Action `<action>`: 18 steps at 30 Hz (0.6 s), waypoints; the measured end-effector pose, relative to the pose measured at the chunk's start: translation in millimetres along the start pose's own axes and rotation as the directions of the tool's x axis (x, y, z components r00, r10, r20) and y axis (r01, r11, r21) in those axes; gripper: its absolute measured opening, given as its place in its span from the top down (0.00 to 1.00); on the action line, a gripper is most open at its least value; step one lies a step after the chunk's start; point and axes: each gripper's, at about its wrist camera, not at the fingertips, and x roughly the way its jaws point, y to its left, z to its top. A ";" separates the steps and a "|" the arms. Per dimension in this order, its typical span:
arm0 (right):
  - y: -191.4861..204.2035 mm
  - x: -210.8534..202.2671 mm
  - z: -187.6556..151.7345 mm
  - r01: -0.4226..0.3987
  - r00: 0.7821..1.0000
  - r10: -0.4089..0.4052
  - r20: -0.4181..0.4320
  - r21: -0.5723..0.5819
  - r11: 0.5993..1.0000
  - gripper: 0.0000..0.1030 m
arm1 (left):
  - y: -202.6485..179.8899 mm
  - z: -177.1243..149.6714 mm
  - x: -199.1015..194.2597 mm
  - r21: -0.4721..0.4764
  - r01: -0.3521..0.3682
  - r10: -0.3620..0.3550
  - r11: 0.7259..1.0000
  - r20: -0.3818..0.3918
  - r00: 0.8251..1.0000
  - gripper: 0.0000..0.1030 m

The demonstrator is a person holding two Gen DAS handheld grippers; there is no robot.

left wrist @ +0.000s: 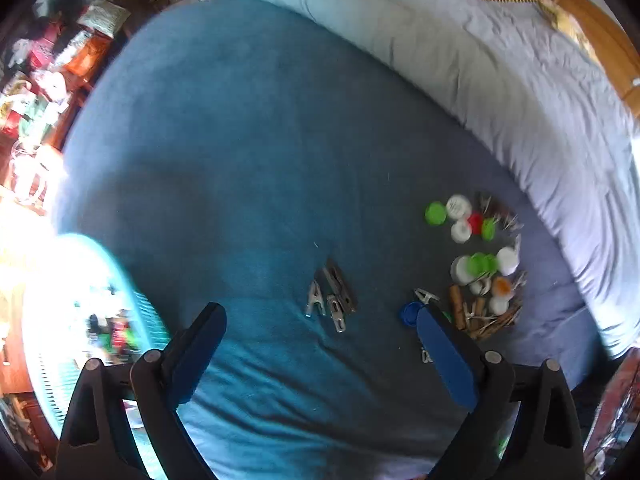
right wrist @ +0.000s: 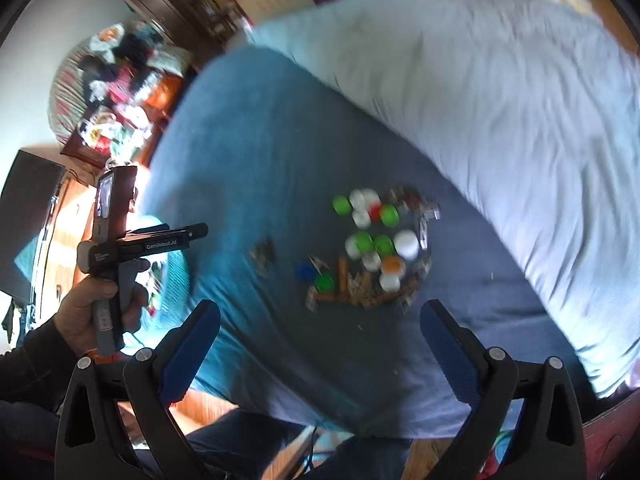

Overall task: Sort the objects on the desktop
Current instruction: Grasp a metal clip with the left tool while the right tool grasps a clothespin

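Both pairs of tongs stood wide apart with nothing between them: the left tongs (left wrist: pixel 320 336) and the right tongs (right wrist: pixel 320 332) each hung above the teal-blue fleece blanket (left wrist: pixel 240 140) that covered the bed, with a pale grey quilt (left wrist: pixel 500 80) bunched along the upper right of both frames.

The things to sort lay low and right of centre in the left wrist view. A small group of silvery metal spring clips (left wrist: pixel 332 296) lay apart from the rest, just above the gap between the left tongs. To their right sat the mixed heap of round plastic bottle caps (left wrist: pixel 476 240), green, white, red and orange, with a lone blue cap (left wrist: pixel 410 313) at its lower left edge. Brown wooden clothespins (left wrist: pixel 468 312) were tangled at the heap's lower end.

The caps looked light, rigid and smooth, likely to skid or flip on the soft fleece; pinching across the rim seemed best. The metal clips seemed stiff and thin, so they would want a grip across the narrow body, pressed slightly into the yielding blanket. The clothespins, light and rougher, should hold easily mid-length, though they lay interlocked and one might drag its neighbours.

In the right wrist view, a hand (right wrist: pixel 100 304) gripped the left tool's handle at the left edge.
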 end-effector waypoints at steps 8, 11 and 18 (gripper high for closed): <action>-43.4 80.1 -13.6 -0.054 0.989 0.055 -0.140 0.014 0.998 0.01 | 12.5 -26.6 96.1 -0.136 -0.024 0.015 0.990 -0.062 0.998 0.23; -49.1 100.1 -13.0 -0.065 0.984 0.067 -0.163 0.015 0.998 0.01 | 8.1 -27.0 116.1 -0.119 -0.088 0.083 0.989 -0.050 0.995 0.23; -55.3 131.9 -4.8 -0.085 0.975 0.085 -0.205 0.007 0.996 0.02 | 8.3 -25.2 154.9 -0.146 -0.019 0.012 0.989 -0.049 0.999 0.34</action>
